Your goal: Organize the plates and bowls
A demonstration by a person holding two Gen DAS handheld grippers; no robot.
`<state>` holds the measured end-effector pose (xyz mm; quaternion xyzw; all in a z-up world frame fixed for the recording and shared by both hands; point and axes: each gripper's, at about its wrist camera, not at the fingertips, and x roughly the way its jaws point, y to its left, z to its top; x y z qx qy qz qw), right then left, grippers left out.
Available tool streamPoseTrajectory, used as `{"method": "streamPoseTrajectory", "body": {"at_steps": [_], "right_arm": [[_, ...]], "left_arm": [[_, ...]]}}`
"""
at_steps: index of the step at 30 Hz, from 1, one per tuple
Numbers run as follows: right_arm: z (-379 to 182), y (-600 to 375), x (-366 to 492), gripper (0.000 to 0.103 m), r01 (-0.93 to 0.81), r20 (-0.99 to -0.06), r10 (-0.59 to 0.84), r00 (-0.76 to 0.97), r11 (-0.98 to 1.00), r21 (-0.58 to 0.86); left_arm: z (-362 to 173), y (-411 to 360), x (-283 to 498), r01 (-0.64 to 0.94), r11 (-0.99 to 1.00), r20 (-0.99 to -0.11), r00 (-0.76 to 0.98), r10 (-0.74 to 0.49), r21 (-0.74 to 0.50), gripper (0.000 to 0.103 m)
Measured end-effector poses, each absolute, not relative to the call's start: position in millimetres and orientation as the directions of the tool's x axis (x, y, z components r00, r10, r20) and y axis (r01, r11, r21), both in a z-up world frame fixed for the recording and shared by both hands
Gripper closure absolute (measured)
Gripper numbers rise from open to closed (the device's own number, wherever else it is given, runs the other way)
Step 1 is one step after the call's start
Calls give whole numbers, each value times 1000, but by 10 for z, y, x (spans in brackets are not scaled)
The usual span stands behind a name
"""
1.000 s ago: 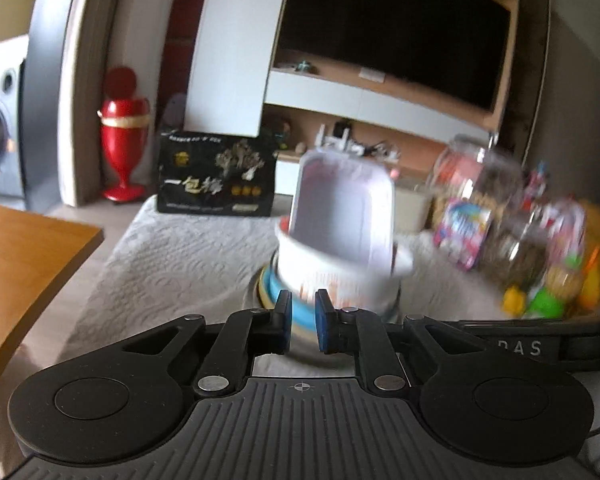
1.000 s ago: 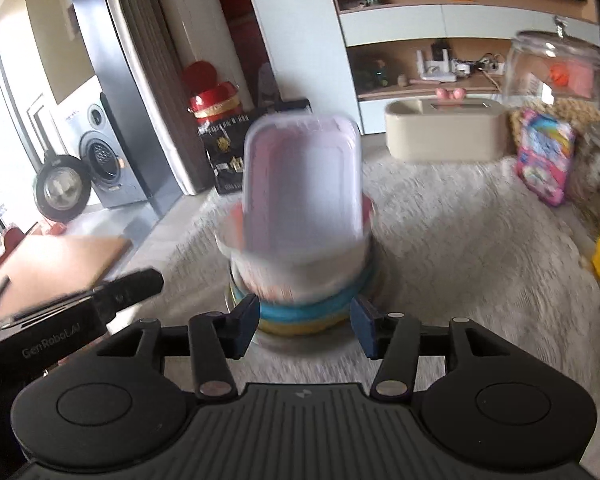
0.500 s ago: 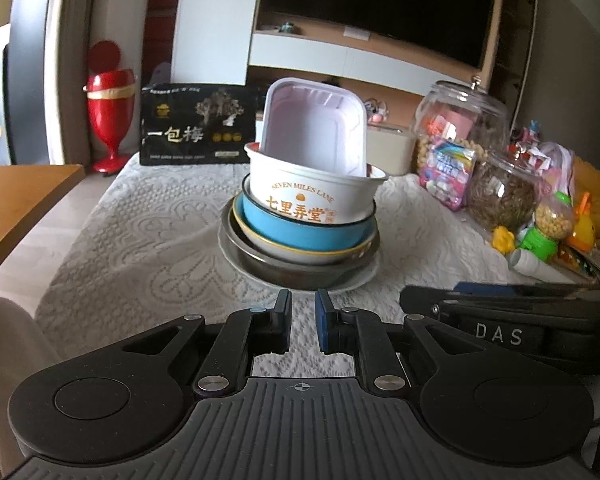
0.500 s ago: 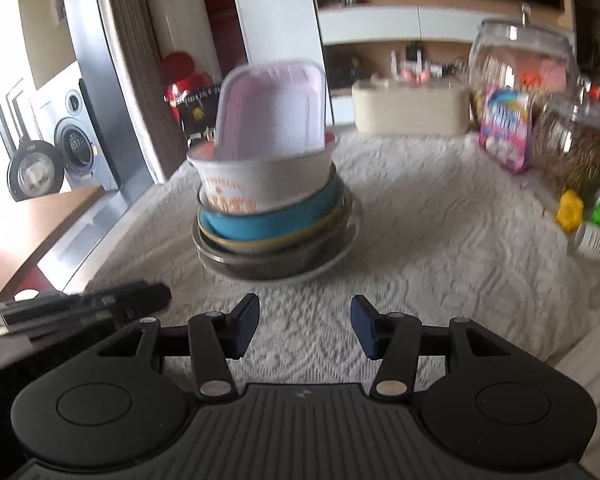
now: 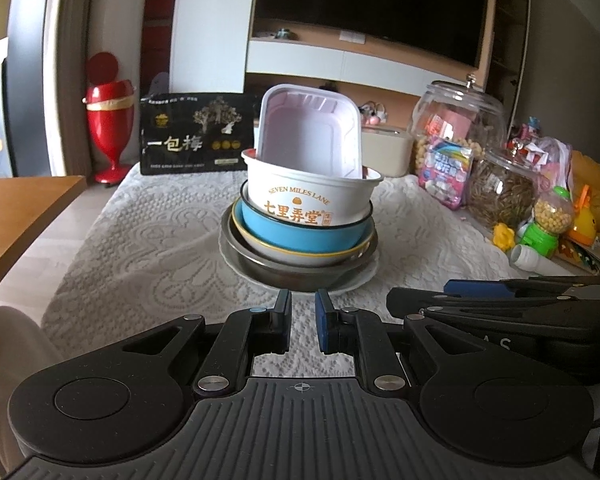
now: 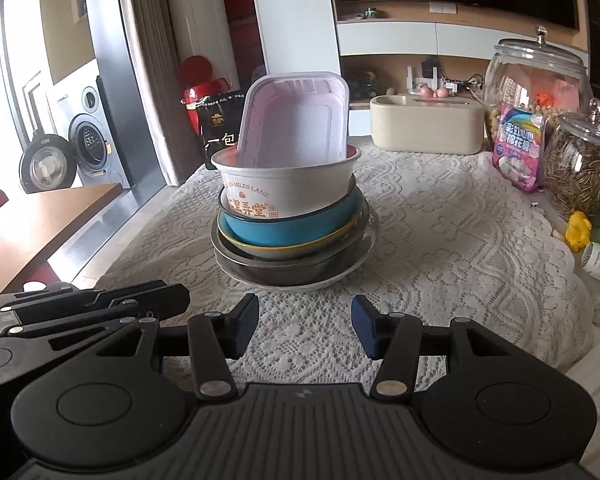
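Note:
A stack of dishes stands mid-table on the lace cloth. A white plate point(image 5: 356, 280) point(image 6: 340, 276) lies at the bottom, then a steel bowl point(image 5: 300, 272) point(image 6: 284, 268), a blue bowl point(image 5: 300, 236) point(image 6: 284, 228) and a white printed bowl point(image 5: 304, 200) point(image 6: 292, 192). A pink rectangular tray point(image 5: 312, 136) point(image 6: 296, 120) stands tilted in the top bowl. My left gripper point(image 5: 303, 316) is shut and empty, just short of the stack. My right gripper point(image 6: 305, 324) is open and empty, also short of it.
Glass jars point(image 6: 536, 80), snack bags and toys crowd the right side point(image 5: 548, 216). A beige box point(image 6: 426, 124) and a black carton point(image 5: 192, 136) stand at the back. A wooden table point(image 6: 40, 224) is to the left. Each gripper shows in the other's view.
Both grippers have pulled back from the stack, which now looks smaller and sharp. The pink tray stays tilted in the top bowl.

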<state>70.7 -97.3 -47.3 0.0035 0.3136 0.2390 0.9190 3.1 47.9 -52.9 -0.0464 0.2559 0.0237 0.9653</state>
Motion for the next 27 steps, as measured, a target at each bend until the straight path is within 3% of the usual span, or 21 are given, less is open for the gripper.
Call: {"method": "streamPoseTrajectory", "body": {"at_steps": [27], "right_arm": [[-507,-966,695,51,-437,-585,444,679,884,164]], "left_arm": [[-563,485,47,-75,994,-527,850,24,-76,88]]}}
